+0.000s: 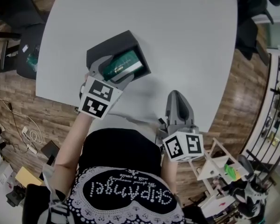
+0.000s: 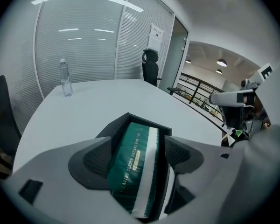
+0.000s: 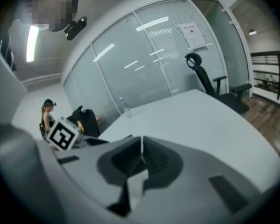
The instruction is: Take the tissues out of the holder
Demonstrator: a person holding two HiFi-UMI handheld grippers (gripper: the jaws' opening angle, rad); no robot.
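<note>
A smooth pale-grey table (image 1: 186, 41) with rounded corners is set on wood-plank flooring (image 1: 238, 92), and is enclosed by glass partitions with slatted blinds (image 2: 84, 50). A black box-shaped holder (image 1: 109, 48) is placed near the table's front edge, containing a glossy green and white tissue pack (image 2: 133, 162). This pack is clamped between the jaws of the left gripper (image 1: 116, 71), while the jaws of the right gripper (image 3: 141, 155) are pressed together with nothing held.

Office, glass partition (image 2: 84, 45), swivel chair (image 2: 150, 68), table (image 1: 177, 41)
</note>
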